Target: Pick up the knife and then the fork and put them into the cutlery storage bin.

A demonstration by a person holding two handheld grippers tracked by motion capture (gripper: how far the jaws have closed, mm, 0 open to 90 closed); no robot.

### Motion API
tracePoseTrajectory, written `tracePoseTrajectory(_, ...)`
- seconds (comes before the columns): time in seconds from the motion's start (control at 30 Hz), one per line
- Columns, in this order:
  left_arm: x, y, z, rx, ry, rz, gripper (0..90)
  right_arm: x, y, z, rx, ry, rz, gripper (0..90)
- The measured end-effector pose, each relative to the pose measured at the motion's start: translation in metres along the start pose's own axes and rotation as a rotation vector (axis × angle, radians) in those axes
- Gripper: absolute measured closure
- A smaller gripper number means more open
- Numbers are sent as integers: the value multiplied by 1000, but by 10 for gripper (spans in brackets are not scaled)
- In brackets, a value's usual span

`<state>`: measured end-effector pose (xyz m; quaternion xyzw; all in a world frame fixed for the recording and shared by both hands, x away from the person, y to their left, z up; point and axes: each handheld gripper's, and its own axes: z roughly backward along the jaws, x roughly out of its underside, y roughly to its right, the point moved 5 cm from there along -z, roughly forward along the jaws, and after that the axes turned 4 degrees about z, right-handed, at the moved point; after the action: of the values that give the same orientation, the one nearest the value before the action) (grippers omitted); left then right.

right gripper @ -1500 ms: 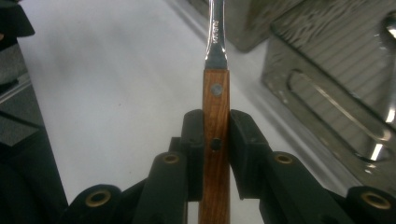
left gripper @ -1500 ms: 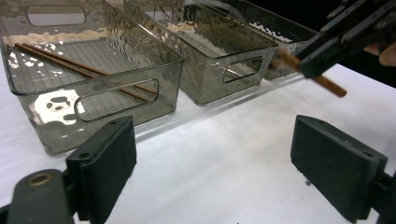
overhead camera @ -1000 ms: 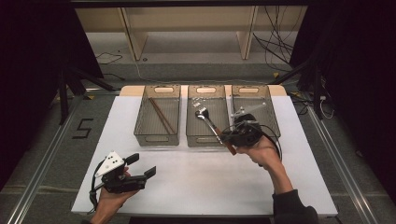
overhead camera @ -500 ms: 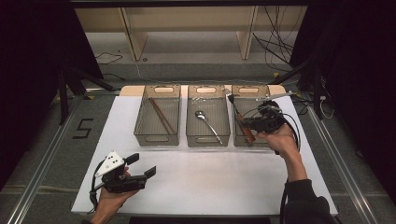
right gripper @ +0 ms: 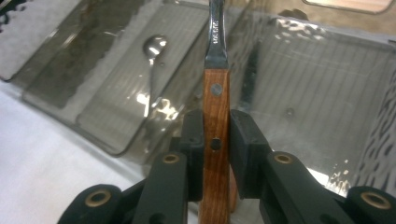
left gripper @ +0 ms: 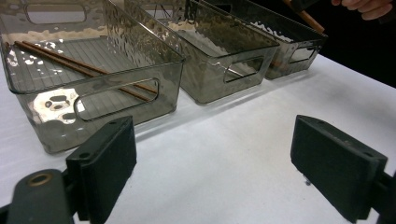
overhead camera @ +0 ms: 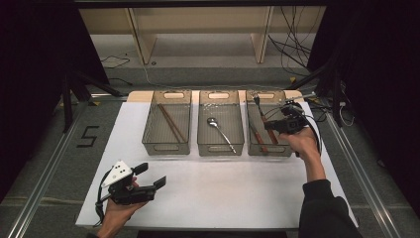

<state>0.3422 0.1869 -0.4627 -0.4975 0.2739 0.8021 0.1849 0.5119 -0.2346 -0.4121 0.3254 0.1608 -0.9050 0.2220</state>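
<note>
**Fork over the right-hand bin, three bins counted**

I'm at the bench (overhead camera: 223, 198) with two claws. My right claw (right gripper: 215, 128) is clenched on a wooden-handled fork (right gripper: 215, 140): the pads squeeze the brown handle from both sides, two rivets show on the wood, and the steel neck runs up and away from me. There is stamped writing on that steel neck, but I can't read it. From the high view my right claw (overhead camera: 277, 124) holds the fork (overhead camera: 265, 119) over the right bin (overhead camera: 270, 148), tines toward the far end.

Count with me: three smoky, see-through bins in a row. The left bin (overhead camera: 166, 144) holds two brown chopsticks (overhead camera: 171, 123), lying side by side on a slant. The middle bin (overhead camera: 220, 146) holds one metal spoon (overhead camera: 220, 133). In the right bin at least one more wooden-handled utensil (overhead camera: 258, 139) lies on the bottom; I can't tell which kind.

My left claw (overhead camera: 148, 176) rests low on the near left of the bench, released, jaws wide apart with nothing between them.

One marking reads clearly: a black "5" (overhead camera: 89, 136) on the floor left of the bench.
</note>
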Motion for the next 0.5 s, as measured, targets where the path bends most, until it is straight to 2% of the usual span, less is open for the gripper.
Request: tracePoseTrajectory(0.5, 1, 0, 2, 2, 1, 0, 138, -1, 13, -13, 49, -18, -47, 770)
